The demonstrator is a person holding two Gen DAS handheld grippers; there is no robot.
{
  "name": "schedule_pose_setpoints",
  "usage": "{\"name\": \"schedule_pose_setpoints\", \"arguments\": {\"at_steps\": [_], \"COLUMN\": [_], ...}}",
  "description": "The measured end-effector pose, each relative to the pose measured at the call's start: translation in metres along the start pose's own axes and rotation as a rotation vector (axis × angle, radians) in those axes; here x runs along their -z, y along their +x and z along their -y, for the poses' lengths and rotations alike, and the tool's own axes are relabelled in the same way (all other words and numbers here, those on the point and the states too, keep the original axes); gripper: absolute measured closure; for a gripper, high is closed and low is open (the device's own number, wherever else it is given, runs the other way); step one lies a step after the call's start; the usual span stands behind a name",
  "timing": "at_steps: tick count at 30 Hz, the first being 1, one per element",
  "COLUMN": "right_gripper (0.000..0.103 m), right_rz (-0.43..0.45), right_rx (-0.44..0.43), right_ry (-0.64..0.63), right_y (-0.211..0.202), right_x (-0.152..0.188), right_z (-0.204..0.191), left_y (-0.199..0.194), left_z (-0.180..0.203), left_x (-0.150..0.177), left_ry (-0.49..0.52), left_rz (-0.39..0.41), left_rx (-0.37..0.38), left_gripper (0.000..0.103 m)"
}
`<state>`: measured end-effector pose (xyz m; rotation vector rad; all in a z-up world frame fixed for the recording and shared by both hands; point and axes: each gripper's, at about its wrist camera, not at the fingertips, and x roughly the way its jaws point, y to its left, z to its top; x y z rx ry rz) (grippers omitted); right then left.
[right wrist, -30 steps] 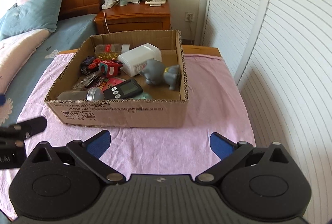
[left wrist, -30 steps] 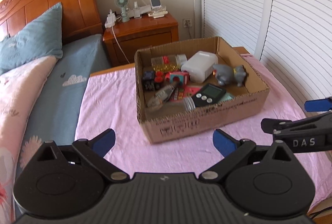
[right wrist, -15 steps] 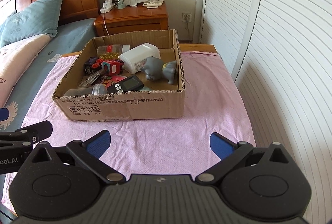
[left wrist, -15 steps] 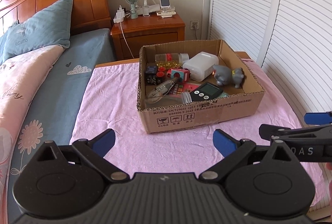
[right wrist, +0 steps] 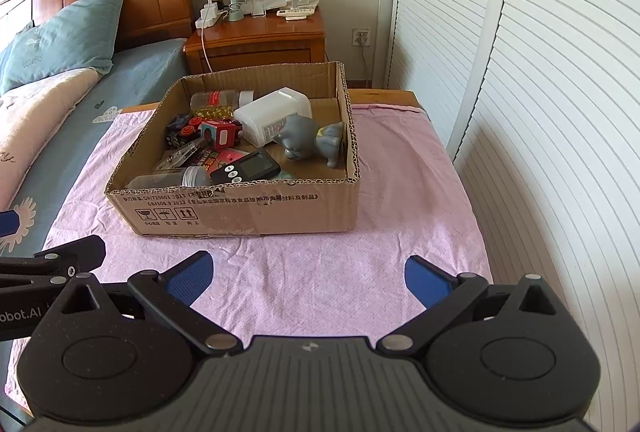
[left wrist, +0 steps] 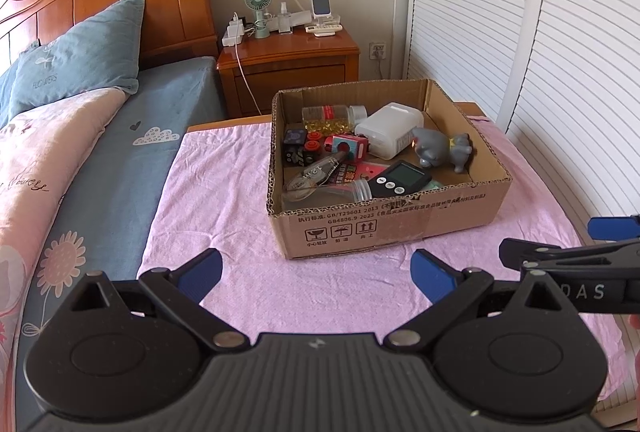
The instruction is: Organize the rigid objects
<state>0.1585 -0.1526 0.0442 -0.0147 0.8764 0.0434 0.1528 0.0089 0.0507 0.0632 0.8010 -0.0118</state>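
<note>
An open cardboard box (left wrist: 392, 228) (right wrist: 248, 212) stands on a table with a pink cloth (left wrist: 224, 184) (right wrist: 400, 192). It holds several rigid objects: a grey toy animal (left wrist: 440, 150) (right wrist: 312, 142), a white plastic container (left wrist: 390, 128) (right wrist: 274, 114), a black timer (left wrist: 400, 178) (right wrist: 248, 168), a clear jar of yellow beads (left wrist: 330, 114), a red cube toy (left wrist: 346, 146) (right wrist: 220, 134). My left gripper (left wrist: 316, 274) is open and empty, in front of the box. My right gripper (right wrist: 308, 274) is open and empty, also in front of the box.
A bed with blue sheet and pink quilt (left wrist: 60, 160) lies left of the table. A wooden nightstand (left wrist: 288, 60) with a small fan (left wrist: 258, 8) stands behind. White louvred doors (right wrist: 540, 92) run along the right. The right gripper shows at the left wrist view's right edge (left wrist: 580, 264).
Both grippers have pulled back and up from the box, so it looks smaller and farther. Both stay open and empty.
</note>
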Motion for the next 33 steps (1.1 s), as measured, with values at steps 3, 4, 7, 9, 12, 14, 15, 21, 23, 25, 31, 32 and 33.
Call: {"name": "schedule_pose_setpoints", "arguments": {"at_steps": [3,4,7,9,12,14,15,21,23,25,31,32,33], "right_gripper": [0.0,0.0,0.0,0.0,0.0,0.0,0.0,0.0,0.0,0.0,0.0,0.0,0.0], "right_rz": [0.0,0.0,0.001,0.002,0.002,0.001,0.001,0.002,0.003,0.0,0.003,0.004,0.004], "right_rx": [0.0,-0.001,0.001,0.0,-0.001,0.001,0.001,-0.001,-0.002,-0.001,-0.002,-0.002,-0.002], "right_ry": [0.0,0.002,0.0,0.001,0.003,0.002,0.002,0.008,0.009,0.007,0.007,0.007,0.007], "right_y": [0.0,0.0,-0.0003,-0.0004,-0.0005,-0.0006,-0.0006,-0.0008,-0.0005,-0.0004,-0.0012,-0.0014,-0.0016], "right_x": [0.0,0.0,0.0001,-0.0002,-0.0001,0.0002,0.0003,0.0001,0.0002,0.0002,0.0,0.0001,-0.0001], "right_z": [0.0004,0.0005,0.0005,0.0007,0.0007,0.001,0.001,0.0019,0.0026,0.0024,0.0024,0.0021,0.0021], "left_y": [-0.0006,-0.0008,-0.001,-0.0015,-0.0015,-0.0018,-0.0017,-0.002,-0.0022,-0.0023,-0.0026,-0.0026,-0.0026], "left_z": [0.0008,0.001,0.0013,0.0016,0.0028,0.0033,0.0035,0.0039,0.0042,0.0041,0.0042,0.0041,0.0041], "left_x": [-0.0002,-0.0002,-0.0004,-0.0003,-0.0007,-0.0006,-0.0005,-0.0007,-0.0007,-0.0007,-0.001,-0.0009,-0.0009], "left_ry": [0.001,-0.001,-0.001,0.001,0.003,0.005,0.004,0.006,0.005,0.005,0.003,0.002,0.003], "left_rz": [0.003,0.004,0.005,0.008,0.009,0.01,0.009,0.008,0.009,0.009,0.01,0.01,0.01], "left_rx": [-0.002,-0.003,-0.007,-0.014,-0.024,-0.025,-0.026,-0.028,-0.028,-0.029,-0.031,-0.031,-0.031], "left_gripper": [0.003,0.003,0.003,0.003,0.003,0.003,0.003,0.003,0.003,0.003,0.003,0.003,0.003]}}
